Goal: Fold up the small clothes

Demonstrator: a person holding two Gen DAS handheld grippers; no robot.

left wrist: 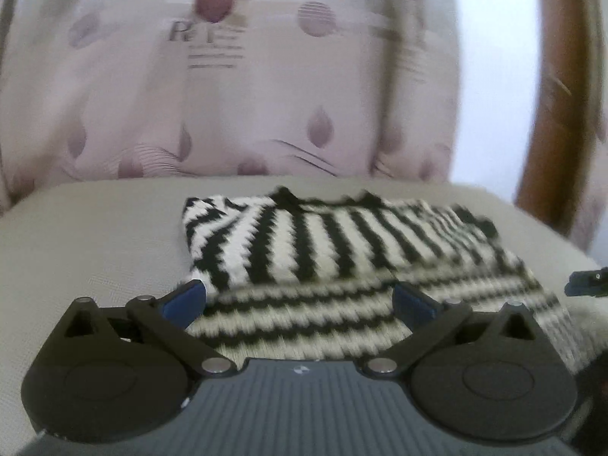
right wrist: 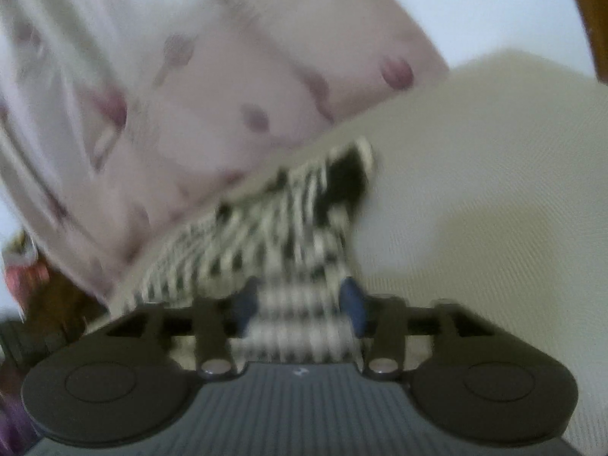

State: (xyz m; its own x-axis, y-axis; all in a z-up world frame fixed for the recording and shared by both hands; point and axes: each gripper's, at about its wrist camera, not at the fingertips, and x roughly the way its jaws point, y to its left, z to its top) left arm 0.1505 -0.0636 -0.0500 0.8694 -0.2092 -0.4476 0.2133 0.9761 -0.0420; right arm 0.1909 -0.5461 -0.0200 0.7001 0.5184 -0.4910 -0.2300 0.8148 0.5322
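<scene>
While the striped garment (left wrist: 342,250) is lying part-folded on the beige surface (left wrist: 95,247), both the left gripper (left wrist: 300,300) and right gripper (right wrist: 300,304) are hovering with jaws apart; next comes regripping an edge.

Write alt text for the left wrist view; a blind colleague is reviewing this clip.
A black-and-white striped knit garment lies partly folded on a pale cushioned surface, just ahead of the left gripper, whose blue-padded fingers stand open on either side of its near edge. Behind hangs a pinkish patterned curtain; the picture is slightly blurred.
</scene>
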